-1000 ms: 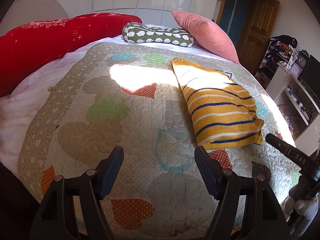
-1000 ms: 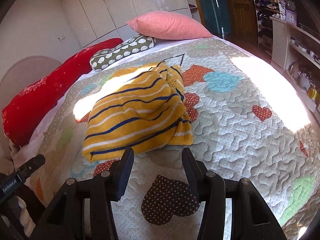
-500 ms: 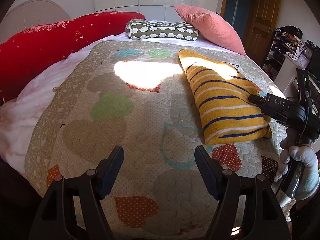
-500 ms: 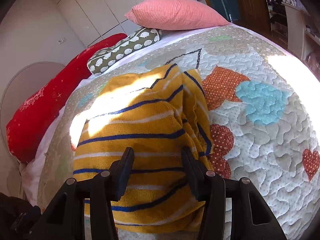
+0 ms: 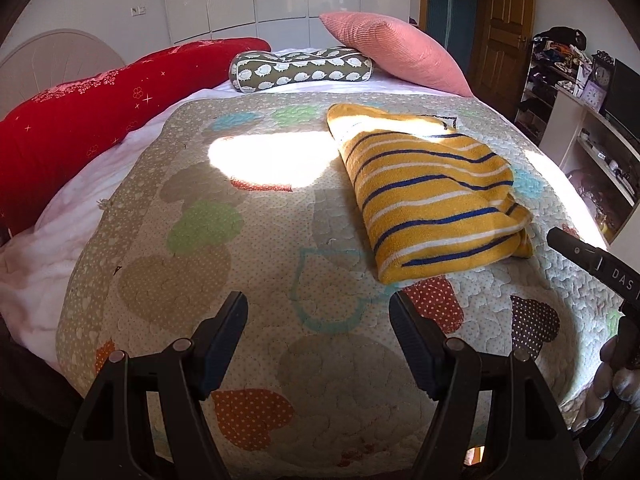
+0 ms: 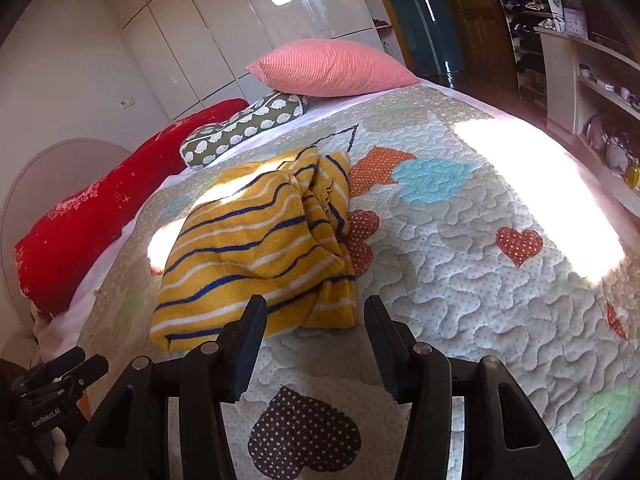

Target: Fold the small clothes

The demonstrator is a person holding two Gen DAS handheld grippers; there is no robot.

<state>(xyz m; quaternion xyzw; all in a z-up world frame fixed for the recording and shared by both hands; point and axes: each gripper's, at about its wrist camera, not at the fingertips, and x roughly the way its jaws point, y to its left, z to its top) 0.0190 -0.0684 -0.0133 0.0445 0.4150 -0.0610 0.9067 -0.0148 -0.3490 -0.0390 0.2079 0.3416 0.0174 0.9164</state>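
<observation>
A yellow garment with blue and white stripes [image 5: 432,196] lies folded on the quilted bedspread [image 5: 256,264], to the right of centre. It also shows in the right wrist view [image 6: 256,248], with bunched edges on its right side. My left gripper [image 5: 318,324] is open and empty, held back from the garment over the quilt's near part. My right gripper [image 6: 314,328] is open and empty, just short of the garment's near edge. Its tip shows at the right edge of the left wrist view [image 5: 592,260].
A red bolster [image 5: 100,120], a patterned roll pillow [image 5: 300,70] and a pink pillow [image 5: 396,52] lie at the bed's head. Shelves with clutter [image 5: 592,120] stand to the right. The bed's near edge drops off below the grippers.
The right gripper had moved in over the garment half a second ago and has now pulled back to its near edge. The left gripper has drifted slightly closer to the bed.
</observation>
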